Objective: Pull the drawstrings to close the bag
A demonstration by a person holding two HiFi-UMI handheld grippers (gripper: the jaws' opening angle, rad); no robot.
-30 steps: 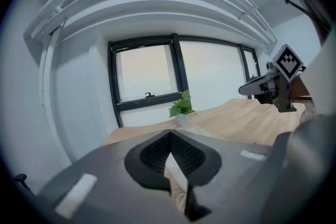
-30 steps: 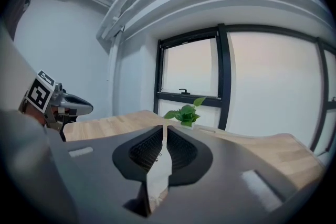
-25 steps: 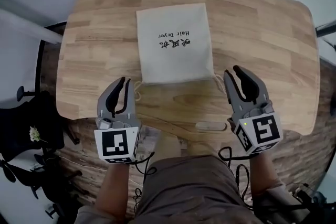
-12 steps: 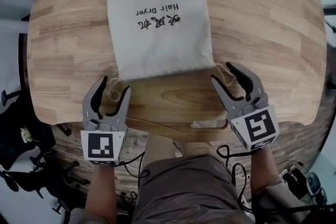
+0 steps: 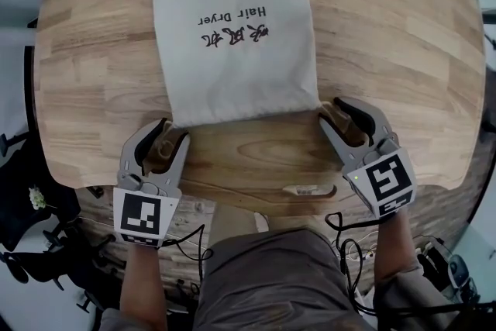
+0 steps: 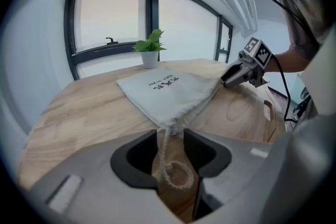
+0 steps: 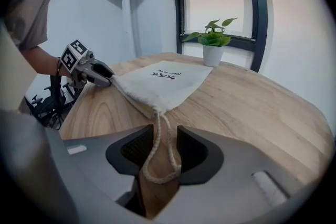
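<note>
A flat off-white drawstring bag (image 5: 232, 35) with dark print lies on the wooden table (image 5: 395, 35), its mouth toward the near edge. A cord loop comes out of each near corner. My left gripper (image 5: 167, 137) is open at the left corner, and the left drawstring loop (image 6: 173, 173) lies on the wood between its jaws, untouched by them. My right gripper (image 5: 339, 114) is open at the right corner, with the right drawstring loop (image 7: 157, 165) lying in its gap. Each gripper view shows the bag (image 6: 168, 92) (image 7: 163, 81) straight ahead.
A small potted plant (image 6: 149, 52) (image 7: 212, 44) stands at the table's far edge by the window. The near table edge has a slot cut-out (image 5: 306, 187). A dark chair (image 5: 23, 190) stands off to the left. Cables hang by the person's legs.
Both grippers have moved forward to the bag's near corners, so each cord loop now lies between a pair of jaws. The head view has tipped down and lost the plant.
</note>
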